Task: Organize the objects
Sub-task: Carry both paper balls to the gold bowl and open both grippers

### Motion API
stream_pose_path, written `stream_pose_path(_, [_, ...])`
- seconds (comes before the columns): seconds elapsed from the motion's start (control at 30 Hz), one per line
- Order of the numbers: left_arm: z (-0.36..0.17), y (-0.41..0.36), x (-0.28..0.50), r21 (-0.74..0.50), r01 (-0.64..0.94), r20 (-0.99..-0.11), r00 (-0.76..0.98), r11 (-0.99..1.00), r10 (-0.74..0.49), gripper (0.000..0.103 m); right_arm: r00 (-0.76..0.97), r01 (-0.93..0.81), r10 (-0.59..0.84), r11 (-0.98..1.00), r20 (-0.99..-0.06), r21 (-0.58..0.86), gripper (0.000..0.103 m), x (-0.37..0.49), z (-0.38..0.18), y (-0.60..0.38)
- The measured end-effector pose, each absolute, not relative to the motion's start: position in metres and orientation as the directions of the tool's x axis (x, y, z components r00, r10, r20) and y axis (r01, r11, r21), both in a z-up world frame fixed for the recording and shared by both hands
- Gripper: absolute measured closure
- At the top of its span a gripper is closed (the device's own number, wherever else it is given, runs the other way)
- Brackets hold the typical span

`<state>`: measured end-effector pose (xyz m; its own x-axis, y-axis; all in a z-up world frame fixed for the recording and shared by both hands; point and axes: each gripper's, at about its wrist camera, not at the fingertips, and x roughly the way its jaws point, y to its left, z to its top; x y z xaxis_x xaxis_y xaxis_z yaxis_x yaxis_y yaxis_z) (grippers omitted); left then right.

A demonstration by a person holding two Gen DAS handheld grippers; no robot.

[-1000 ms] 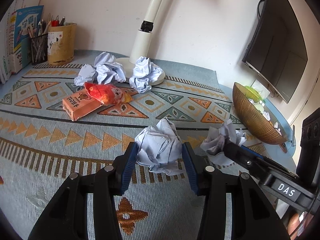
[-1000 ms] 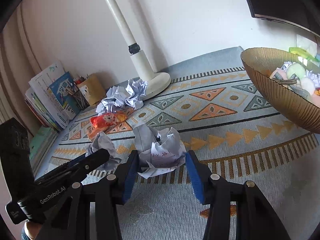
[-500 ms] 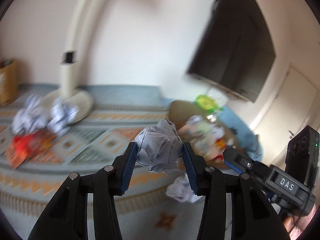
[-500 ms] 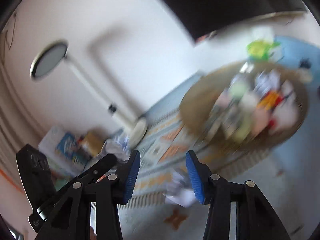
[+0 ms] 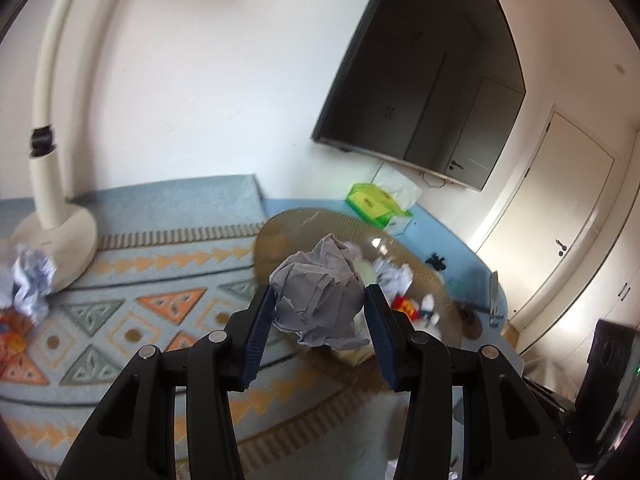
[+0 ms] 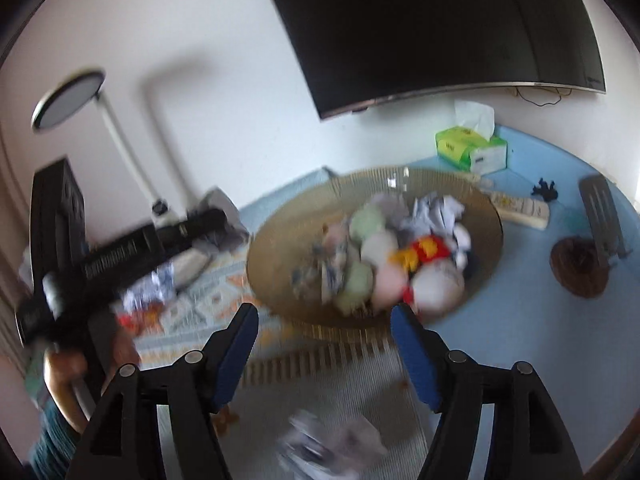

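Note:
My left gripper (image 5: pixel 319 300) is shut on a grey crumpled paper ball (image 5: pixel 320 292) and holds it in the air over the near rim of the golden bowl (image 5: pixel 280 228). In the right wrist view the bowl (image 6: pixel 440 179) holds several paper balls and soft toys. My right gripper (image 6: pixel 324 312) hangs in front of the bowl, its jaws opening with nothing between them. A blurred crumpled paper (image 6: pixel 332 448) sits below it, over the mat. The left gripper (image 6: pixel 208 220) reaches in from the left with its ball.
A white lamp base (image 5: pixel 56 232) and a loose paper ball (image 5: pixel 32 280) lie on the patterned mat (image 5: pixel 160 312) at left. A green tissue box (image 6: pixel 472 148), a remote (image 6: pixel 520 208) and a brown coaster (image 6: pixel 580 268) lie behind and right of the bowl. A dark screen (image 5: pixel 420 80) hangs on the wall.
Both grippers swung right from the mat to the bowl. The right gripper's paper ball dropped out onto the mat and its jaws now stand wider. The left still holds its ball.

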<state>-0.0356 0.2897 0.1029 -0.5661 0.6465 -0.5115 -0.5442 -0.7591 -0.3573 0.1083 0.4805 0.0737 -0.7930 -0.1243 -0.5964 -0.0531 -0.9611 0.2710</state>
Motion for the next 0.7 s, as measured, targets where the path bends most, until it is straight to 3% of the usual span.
stream_pose_path(0.07, [0.094,0.274,-0.029,-0.338,-0.528,-0.527,-0.579,-0.779,0.622,0.060,-0.774,-0.077,-0.131,-0.951,-0.620,0.298,0.011,0.122,0.052,0.483])
stream_pose_path(0.2, [0.077,0.253,-0.019,-0.332,-0.487,-0.566,-0.582,-0.808,0.584,0.060,-0.726,-0.045,-0.259,-0.907,-0.637,0.420,0.011,0.121,0.023,0.473])
stream_pose_path(0.37, [0.066,0.232,-0.011,-0.349,-0.458,-0.591,-0.569,-0.817,0.572,0.060,-0.692,-0.038,-0.189,-0.954,-0.697,0.296,0.011,0.102,0.014,0.435])
stream_pose_path(0.47, [0.065,0.223,-0.007,-0.352,-0.446,-0.593,-0.575,-0.823,0.564,0.060,-0.664,-0.064,-0.152,-0.964,-0.732,0.258,0.050,0.096,0.005,0.428])
stream_pose_path(0.7, [0.074,0.226,-0.002,-0.385,-0.472,-0.569,-0.555,-0.793,0.607,0.060,-0.749,0.021,-0.196,-0.962,-0.633,0.274,0.053,0.111,0.054,0.429])
